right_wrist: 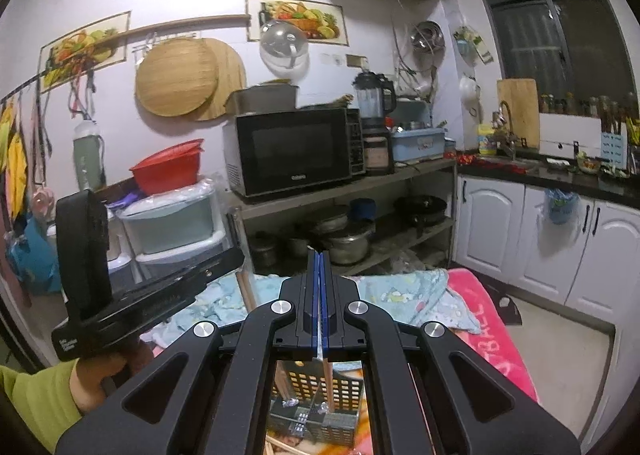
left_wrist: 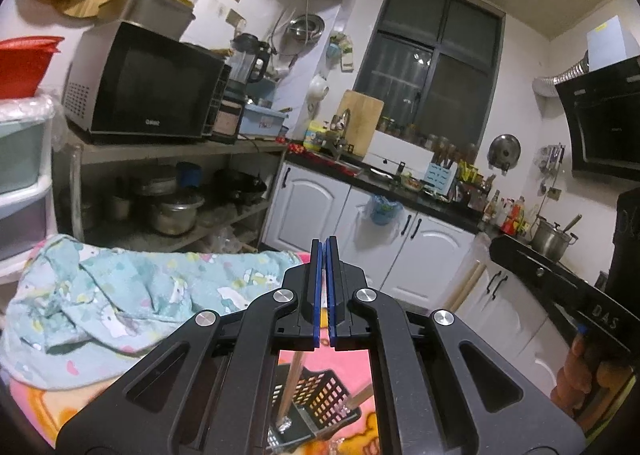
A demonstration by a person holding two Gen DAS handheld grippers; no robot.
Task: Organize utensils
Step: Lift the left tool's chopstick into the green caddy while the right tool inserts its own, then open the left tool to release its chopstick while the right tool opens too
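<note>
My left gripper (left_wrist: 325, 251) is shut, its blue pads pressed together, raised above the table. Under it, through the frame gap, a black perforated utensil basket (left_wrist: 320, 399) holds wooden chopsticks (left_wrist: 292, 379). My right gripper (right_wrist: 320, 259) is shut, and a thin wooden chopstick (right_wrist: 328, 379) runs from between its pads down into the black utensil basket (right_wrist: 316, 391). More chopsticks (right_wrist: 282, 385) stand in that basket. The right gripper's body shows at the right of the left view (left_wrist: 560, 283); the left gripper's body shows at the left of the right view (right_wrist: 140, 295).
A pink blanket (right_wrist: 492, 331) covers the table, with a light blue patterned cloth (left_wrist: 120, 295) bunched on it. A loose chopstick (right_wrist: 246, 291) lies on the cloth. Behind are a shelf with a microwave (right_wrist: 292, 151), pots (right_wrist: 348, 243), and white cabinets (right_wrist: 560, 247).
</note>
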